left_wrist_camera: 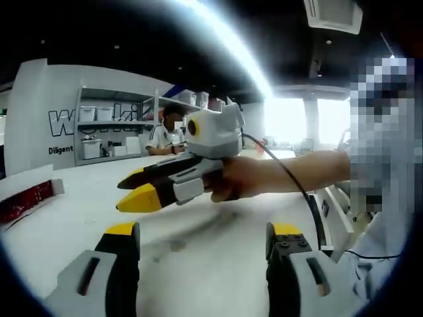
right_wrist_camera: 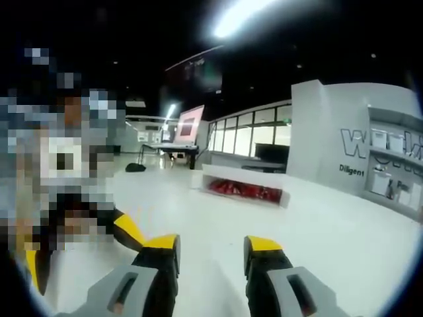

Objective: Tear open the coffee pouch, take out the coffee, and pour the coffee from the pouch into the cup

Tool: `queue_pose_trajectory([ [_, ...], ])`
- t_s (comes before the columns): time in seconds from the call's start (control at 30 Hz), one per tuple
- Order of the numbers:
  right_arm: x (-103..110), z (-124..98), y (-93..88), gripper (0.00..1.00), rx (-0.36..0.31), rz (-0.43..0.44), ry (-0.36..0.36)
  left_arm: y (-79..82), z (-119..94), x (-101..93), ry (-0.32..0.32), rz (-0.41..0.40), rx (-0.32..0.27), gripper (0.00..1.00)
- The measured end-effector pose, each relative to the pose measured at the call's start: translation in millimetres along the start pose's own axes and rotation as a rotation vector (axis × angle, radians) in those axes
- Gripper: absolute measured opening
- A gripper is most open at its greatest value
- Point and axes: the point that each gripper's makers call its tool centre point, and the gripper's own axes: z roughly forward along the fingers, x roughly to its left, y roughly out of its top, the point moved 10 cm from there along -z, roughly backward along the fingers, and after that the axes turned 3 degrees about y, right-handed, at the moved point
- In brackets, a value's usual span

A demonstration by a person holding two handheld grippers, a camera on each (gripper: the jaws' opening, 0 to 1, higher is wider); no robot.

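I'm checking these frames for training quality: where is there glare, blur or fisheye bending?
Left gripper view: a long ceiling light strip blows out to white, as do the bright windows; the right gripper, held across the frame, looks slightly motion-blurred. Right gripper view: a ceiling light flares at the top, the ceiling is very dark, and the white shelving wall bows near the edge.

A grey-bodied left gripper [left_wrist_camera: 203, 239] with black jaws capped in yellow; the matching grey, black and yellow right gripper [right_wrist_camera: 211, 249], seen from the left gripper view trailing a thin black cable [left_wrist_camera: 291, 181] past a pale shirt sleeve [left_wrist_camera: 377, 244].
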Motion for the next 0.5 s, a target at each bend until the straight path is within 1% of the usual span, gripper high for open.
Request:
queue_pose_trajectory([
  [0.5,-0.7,0.4,-0.4,0.39,-0.006,0.008,-0.001,-0.2,-0.3,0.3,0.001,-0.001,0.0,0.79],
])
